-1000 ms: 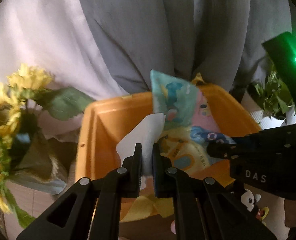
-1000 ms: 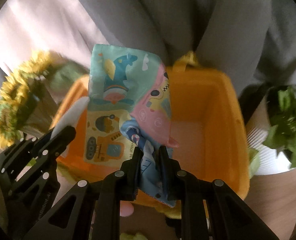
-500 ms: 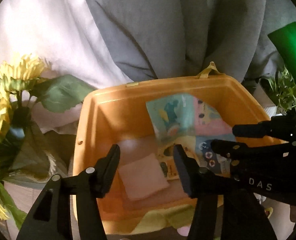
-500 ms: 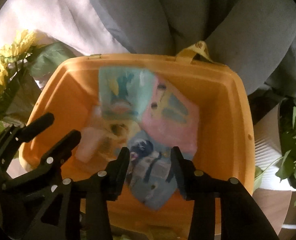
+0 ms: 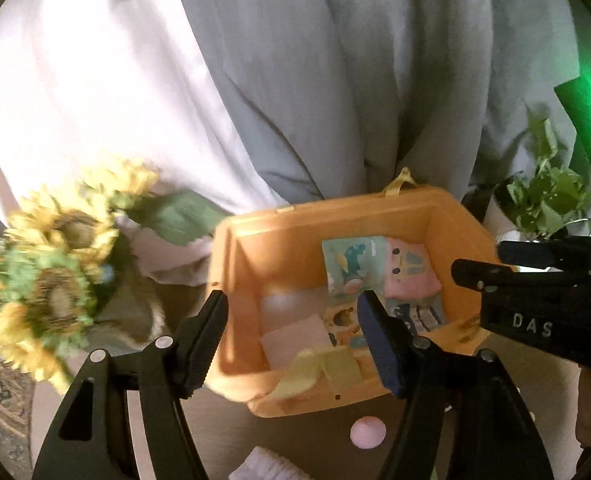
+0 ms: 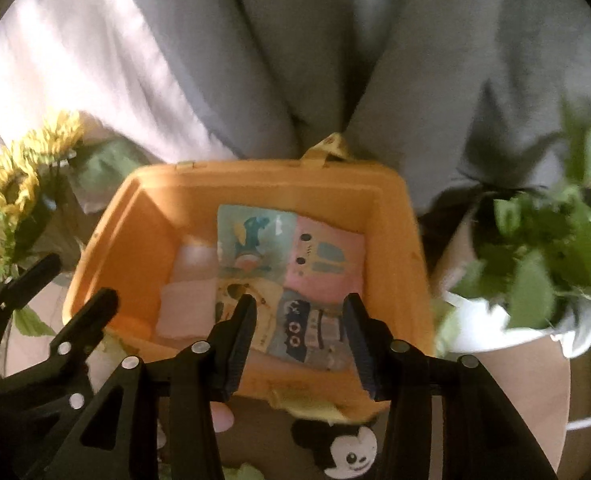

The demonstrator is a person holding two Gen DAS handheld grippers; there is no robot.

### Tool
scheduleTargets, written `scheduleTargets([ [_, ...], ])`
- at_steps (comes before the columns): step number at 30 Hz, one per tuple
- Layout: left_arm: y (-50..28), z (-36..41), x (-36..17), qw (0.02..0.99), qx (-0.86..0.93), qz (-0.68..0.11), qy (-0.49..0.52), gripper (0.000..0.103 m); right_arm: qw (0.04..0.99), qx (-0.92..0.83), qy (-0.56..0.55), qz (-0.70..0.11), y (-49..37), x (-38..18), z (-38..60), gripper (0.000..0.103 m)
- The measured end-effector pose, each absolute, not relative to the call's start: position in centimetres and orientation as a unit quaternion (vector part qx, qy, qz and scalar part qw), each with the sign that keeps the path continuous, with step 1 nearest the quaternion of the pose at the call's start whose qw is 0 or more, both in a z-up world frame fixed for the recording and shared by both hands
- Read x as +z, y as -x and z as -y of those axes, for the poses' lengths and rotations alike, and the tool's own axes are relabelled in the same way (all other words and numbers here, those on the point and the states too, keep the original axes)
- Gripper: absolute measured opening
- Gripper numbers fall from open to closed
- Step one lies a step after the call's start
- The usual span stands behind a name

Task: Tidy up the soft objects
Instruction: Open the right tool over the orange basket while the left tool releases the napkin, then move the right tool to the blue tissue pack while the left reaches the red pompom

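An orange bin (image 5: 235,280) (image 6: 399,240) stands on the table. Inside it lies a colourful cartoon-print cloth (image 5: 375,276) (image 6: 291,272), with a pale pink folded cloth (image 5: 295,336) (image 6: 187,308) to its left. A yellow cloth (image 5: 319,372) hangs over the bin's near rim. My left gripper (image 5: 291,340) is open and empty, above the bin's near left part. My right gripper (image 6: 299,344) is open and empty, above the bin's near edge. The right gripper also shows at the right of the left wrist view (image 5: 535,280).
Sunflowers (image 5: 51,280) (image 6: 11,200) stand left of the bin. A green plant in a white pot (image 6: 535,248) (image 5: 547,200) stands to the right. A black-and-white mouse plush (image 6: 343,452) and a pink round object (image 5: 367,432) lie in front. Grey and white curtains hang behind.
Both grippers opened and let go of the cloths, which dropped flat into the bin. Both grippers have pulled back and up from the bin.
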State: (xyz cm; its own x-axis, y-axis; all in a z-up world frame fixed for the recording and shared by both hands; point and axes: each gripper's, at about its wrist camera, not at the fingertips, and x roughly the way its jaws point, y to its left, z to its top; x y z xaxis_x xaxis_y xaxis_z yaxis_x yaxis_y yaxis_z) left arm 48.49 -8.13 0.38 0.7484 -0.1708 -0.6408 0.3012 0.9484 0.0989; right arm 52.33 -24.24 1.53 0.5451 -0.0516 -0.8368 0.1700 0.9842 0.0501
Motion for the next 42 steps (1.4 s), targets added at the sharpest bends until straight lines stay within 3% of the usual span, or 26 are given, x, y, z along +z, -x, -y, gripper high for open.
scheduleTargets([
  [13, -39.5, 5.9, 3.6, 0.947, -0.119, -0.285, -0.087, 0.066, 0.914, -0.079, -0.076, -0.391, -42.5, 6.7, 22.8, 0.064],
  [26, -31.8, 4.1, 2.2, 0.951, -0.101, -0.283, -0.070, 0.068, 0.927, -0.094, -0.076, -0.354, -33.8, 6.5, 21.4, 0.071],
  [35, -28.6, 3.5, -0.3, 0.956, -0.085, -0.270, -0.080, 0.076, 0.943, -0.131, -0.037, -0.305, -29.2, 5.5, 20.3, 0.079],
  [42, -27.2, 3.3, -2.9, 0.947, -0.085, -0.303, -0.059, 0.084, 0.944, -0.134, -0.043, -0.299, -26.8, 3.9, 20.3, 0.081],
])
